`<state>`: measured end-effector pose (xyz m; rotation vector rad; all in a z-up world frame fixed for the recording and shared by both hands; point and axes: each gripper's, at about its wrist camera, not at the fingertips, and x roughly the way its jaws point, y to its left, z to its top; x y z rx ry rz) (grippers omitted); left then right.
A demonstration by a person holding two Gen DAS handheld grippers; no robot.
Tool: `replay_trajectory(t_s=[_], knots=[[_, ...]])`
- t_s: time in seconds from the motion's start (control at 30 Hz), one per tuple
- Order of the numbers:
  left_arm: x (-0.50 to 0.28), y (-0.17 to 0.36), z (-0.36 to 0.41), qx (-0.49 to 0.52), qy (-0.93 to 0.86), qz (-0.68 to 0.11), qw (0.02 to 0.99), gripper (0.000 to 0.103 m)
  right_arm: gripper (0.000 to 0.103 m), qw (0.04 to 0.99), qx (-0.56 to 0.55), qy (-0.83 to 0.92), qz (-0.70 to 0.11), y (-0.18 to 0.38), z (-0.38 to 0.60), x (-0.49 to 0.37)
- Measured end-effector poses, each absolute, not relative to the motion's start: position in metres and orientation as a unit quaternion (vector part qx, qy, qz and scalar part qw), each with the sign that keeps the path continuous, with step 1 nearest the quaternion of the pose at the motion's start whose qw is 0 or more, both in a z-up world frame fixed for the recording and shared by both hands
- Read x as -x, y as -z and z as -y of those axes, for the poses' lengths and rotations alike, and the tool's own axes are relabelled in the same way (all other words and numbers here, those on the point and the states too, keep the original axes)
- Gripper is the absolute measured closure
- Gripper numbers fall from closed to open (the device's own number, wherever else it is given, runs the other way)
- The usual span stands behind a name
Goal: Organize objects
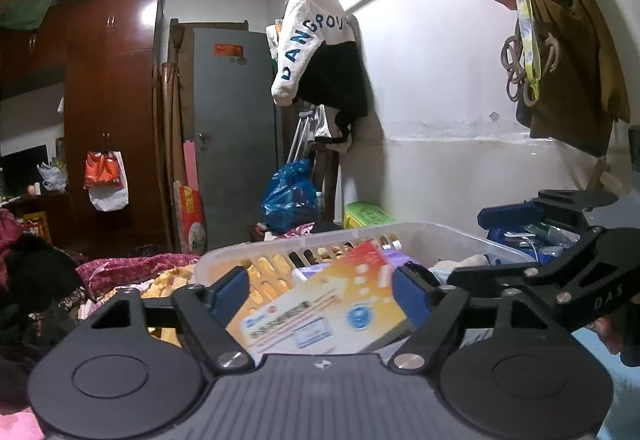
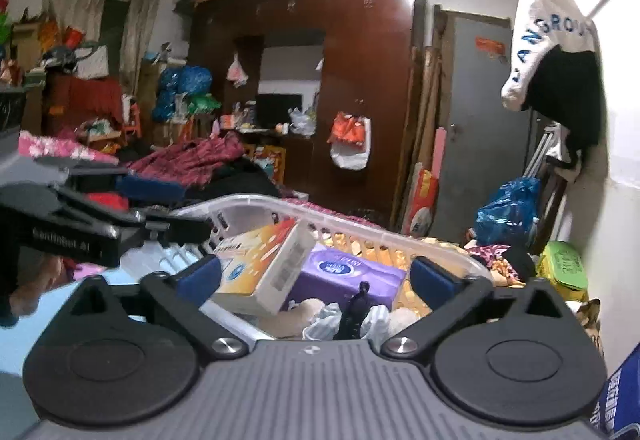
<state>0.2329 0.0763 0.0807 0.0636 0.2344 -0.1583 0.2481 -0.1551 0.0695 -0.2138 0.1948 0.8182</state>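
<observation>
A clear slotted plastic basket (image 1: 420,230) (image 2: 360,224) sits right in front of both grippers. An orange-and-white box (image 1: 332,304) (image 2: 260,264) leans inside it. Beside the box lie a purple tissue pack (image 2: 344,272), pale rolled cloths (image 2: 376,320) and a small dark figure (image 2: 356,308). My left gripper (image 1: 320,292) is open, its blue pads either side of the box without pressing on it. My right gripper (image 2: 316,276) is open wide over the basket's near rim, with nothing gripped. Each gripper also shows at the edge of the other's view: the right gripper (image 1: 500,244) and the left gripper (image 2: 160,207).
The basket rests on a bed strewn with patterned cloth (image 1: 132,268). A green box (image 2: 564,268) and a blue plastic bag (image 2: 508,211) lie beyond it by the white wall. A brown wardrobe (image 2: 360,79), a grey door (image 1: 236,135) and hanging bags (image 1: 560,59) surround the spot.
</observation>
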Motion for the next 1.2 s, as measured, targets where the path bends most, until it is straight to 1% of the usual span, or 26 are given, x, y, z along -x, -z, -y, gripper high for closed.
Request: replay_trajectory(t_s=[0.33,0.6,0.7,0.77,0.8,0.87,0.93,1.0,1.07,1.13,1.2], knots=[[-0.225,-0.079,-0.069,-0.027,0.076,-0.123,0.989,0.015,0.000,0.913,0.064,-0.378,-0.137,-0.068,0.158,-0.259],[-0.195,-0.080,-0.061,-0.022,0.035,-0.116,0.992,0.015,0.000,0.924,0.040,-0.357,-0.133,-0.073,0.174,-0.250],[-0.175,-0.085,-0.057,-0.019,0.023,-0.105,0.994,0.015,0.000,0.928,0.025,-0.335,-0.159,-0.078,0.181,-0.247],[-0.160,-0.090,-0.053,-0.010,0.024,-0.101,0.995,0.013,0.000,0.935,0.011,-0.316,-0.162,-0.082,0.189,-0.236],[-0.153,-0.092,-0.050,-0.004,0.028,-0.111,0.993,0.009,0.000,0.939,0.010,-0.306,-0.156,-0.083,0.193,-0.229],[-0.138,-0.094,-0.044,0.012,0.037,-0.139,0.990,0.009,0.000,0.953,-0.001,-0.276,-0.122,-0.084,0.204,-0.207],[-0.118,-0.093,-0.036,0.004,0.041,-0.131,0.991,0.009,0.000,0.961,-0.023,-0.263,-0.079,-0.080,0.219,-0.181],[-0.095,-0.091,-0.025,-0.013,0.040,-0.120,0.992,0.009,0.000,0.960,-0.050,-0.268,-0.063,-0.075,0.235,-0.161],[-0.078,-0.088,-0.017,-0.009,0.039,-0.119,0.992,0.009,0.000,0.952,-0.085,-0.284,-0.076,-0.069,0.251,-0.144],[-0.060,-0.084,-0.013,0.001,0.041,-0.108,0.993,0.006,0.000,0.944,-0.078,-0.299,-0.116,-0.063,0.257,-0.132],[-0.050,-0.079,-0.007,0.002,0.033,-0.110,0.993,0.005,0.000,0.935,-0.061,-0.322,-0.136,-0.059,0.263,-0.125]])
